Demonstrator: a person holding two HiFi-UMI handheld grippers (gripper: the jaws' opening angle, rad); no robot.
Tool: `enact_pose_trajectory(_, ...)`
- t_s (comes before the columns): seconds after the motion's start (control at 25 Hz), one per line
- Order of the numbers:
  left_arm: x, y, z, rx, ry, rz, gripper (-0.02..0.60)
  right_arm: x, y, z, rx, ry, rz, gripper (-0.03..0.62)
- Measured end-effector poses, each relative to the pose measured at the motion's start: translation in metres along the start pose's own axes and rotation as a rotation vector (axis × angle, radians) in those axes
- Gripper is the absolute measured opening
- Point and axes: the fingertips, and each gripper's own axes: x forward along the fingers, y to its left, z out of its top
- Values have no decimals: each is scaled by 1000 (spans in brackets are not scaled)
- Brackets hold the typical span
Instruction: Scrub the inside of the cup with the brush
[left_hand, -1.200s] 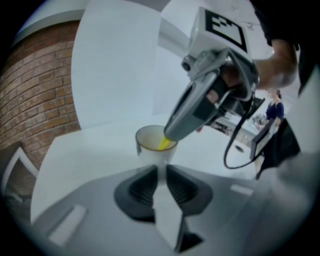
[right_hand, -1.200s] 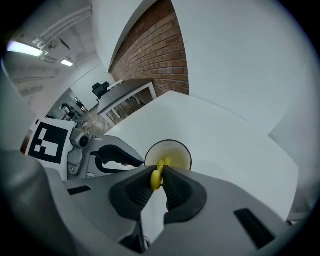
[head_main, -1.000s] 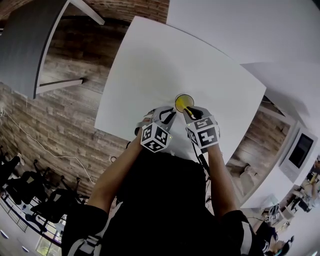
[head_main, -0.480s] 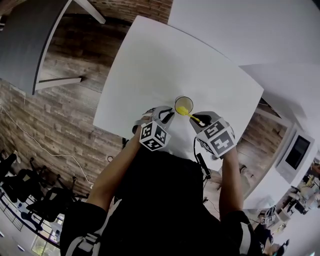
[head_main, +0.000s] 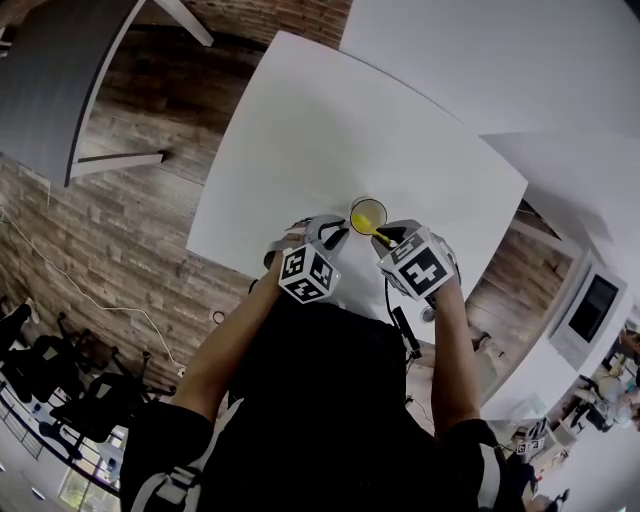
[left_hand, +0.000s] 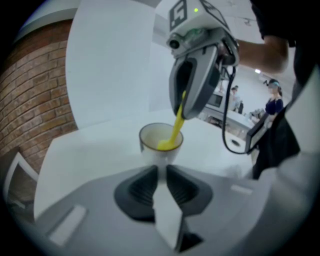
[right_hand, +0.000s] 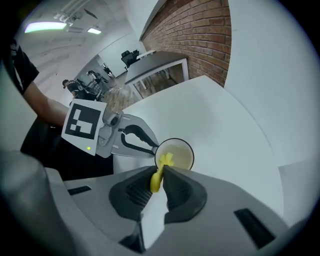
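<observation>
Both grippers are gripping: your left gripper (head_main: 338, 233) pinches the cup (left_hand: 159, 154) by the near edge of the table (head_main: 330, 130), and your right gripper (head_main: 392, 237) clamps the yellow brush (left_hand: 176, 127), whose head is inside the cup.

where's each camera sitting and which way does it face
Head view: on the person's head, steeply down at the table; both arms show.
Left gripper view: on the left gripper, looking along its jaws, shut on the cup.
Right gripper view: on the right gripper, along its jaws, shut on the brush.
All share the cup.
</observation>
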Motion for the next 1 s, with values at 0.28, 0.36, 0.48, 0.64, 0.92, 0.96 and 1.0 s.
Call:
enact_pose_trajectory(0.28,0,1,2,0,-7,8,58,27,-20,0,79,0,-49,31)
enact_pose_trajectory(0.36,0,2,2,2,-4,10,57,27,-26,7,151,-75,-81,31)
enact_pose_trajectory(0.48,1,3,1,1,-4,9,57,25,-30,11,277,-183,-92,31)
enact_pose_trajectory(0.64,1,3,0,-1,-2,8,58,3,-33,11,471,-326,-64,31)
enact_pose_trajectory(0.92,1,4,0,1,2,14,58,-39,-33,13,664,-529,-22,31)
enact_pose_trajectory(0.96,1,4,0,2,2,13,58,-41,-33,12,686,-549,-21,31)
enact_pose_trajectory(1.0,2,4,0,4,3,12,58,-42,-34,12,707,-567,-20,31)
